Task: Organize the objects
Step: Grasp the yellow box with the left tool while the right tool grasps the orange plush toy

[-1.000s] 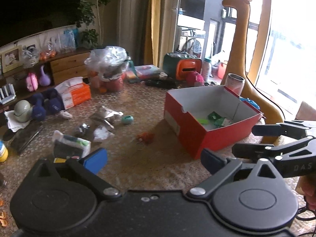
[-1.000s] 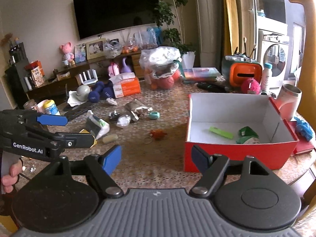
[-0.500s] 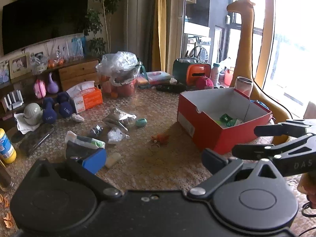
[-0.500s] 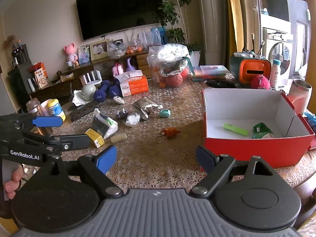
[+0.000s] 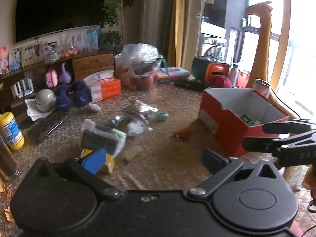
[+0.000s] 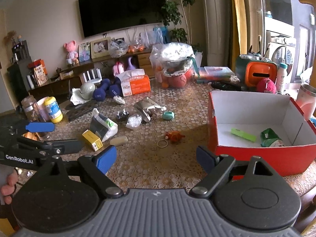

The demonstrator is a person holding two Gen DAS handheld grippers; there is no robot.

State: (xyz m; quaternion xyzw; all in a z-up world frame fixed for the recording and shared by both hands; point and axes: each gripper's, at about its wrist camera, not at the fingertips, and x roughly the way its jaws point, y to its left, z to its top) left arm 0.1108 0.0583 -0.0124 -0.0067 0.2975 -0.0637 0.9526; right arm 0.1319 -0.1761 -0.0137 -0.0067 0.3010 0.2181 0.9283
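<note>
1. Right wrist view: right gripper (image 6: 156, 158) hangs over the table (image 6: 150, 165), jaws spread wide after just opening, nothing between them.
2. Left gripper (image 5: 152, 159) gapes, empty too.
3. Red box (image 6: 262, 156) sits right; a keyring toy (image 6: 174, 136), seemingly, lies left of it.

Wall-mounted television (image 6: 122, 7) on pale wall, low wooden sideboard (image 5: 92, 66), yellow curtain (image 5: 176, 23) (bright daylight), leafy houseplant (image 6: 173, 13)
</note>
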